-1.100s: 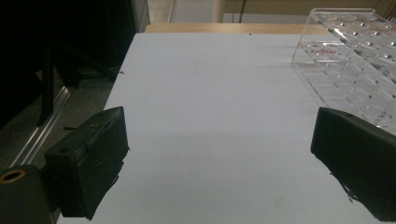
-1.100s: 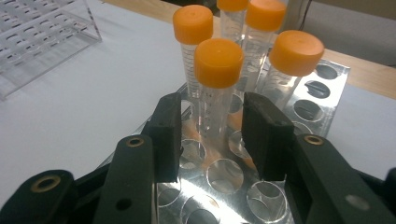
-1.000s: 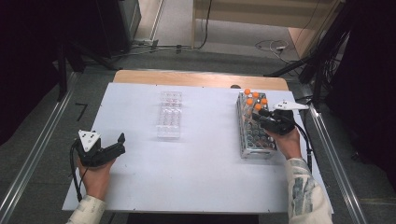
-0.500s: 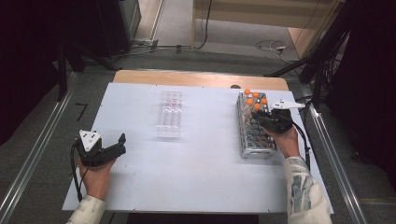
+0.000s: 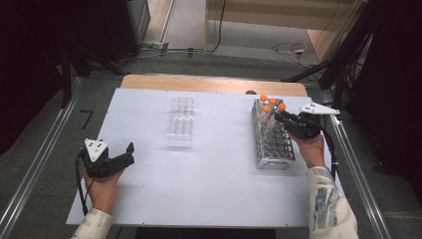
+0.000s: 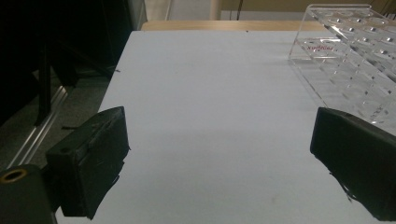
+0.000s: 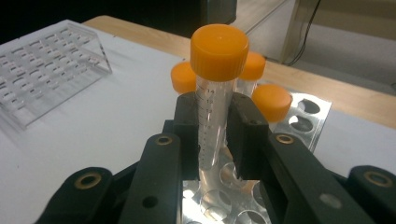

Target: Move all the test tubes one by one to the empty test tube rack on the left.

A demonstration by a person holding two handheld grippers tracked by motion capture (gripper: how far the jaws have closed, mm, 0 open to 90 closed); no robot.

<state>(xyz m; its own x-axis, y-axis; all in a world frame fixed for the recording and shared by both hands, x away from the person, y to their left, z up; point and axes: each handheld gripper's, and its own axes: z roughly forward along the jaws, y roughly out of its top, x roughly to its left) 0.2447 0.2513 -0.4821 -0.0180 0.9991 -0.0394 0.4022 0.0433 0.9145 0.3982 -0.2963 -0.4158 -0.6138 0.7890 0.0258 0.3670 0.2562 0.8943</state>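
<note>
A clear tube (image 7: 212, 121) with an orange cap (image 7: 219, 46) stands upright between the jaws of my right gripper (image 7: 214, 135), which is shut on it. Its lower end sits over the holes of the metal tube rack (image 7: 303, 109). Three more orange-capped tubes (image 7: 272, 100) stand just behind it. From above, the right gripper (image 5: 279, 117) is at the far end of the metal tube rack (image 5: 272, 149), among the orange caps (image 5: 266, 108). My left gripper (image 5: 130, 150) rests on the table's near left, open and holding nothing, with its fingers (image 6: 91, 163) wide apart.
A clear acrylic rack (image 5: 180, 122) lies in the middle of the white table (image 5: 209, 189); its corner (image 6: 355, 51) is ahead and right of the left gripper. A wooden strip (image 5: 209, 83) runs along the far edge. Metal rails (image 5: 40, 164) flank the table.
The right gripper has shifted slightly at the far end of the metal rack, still on the tube. The left hand has hardly moved.
</note>
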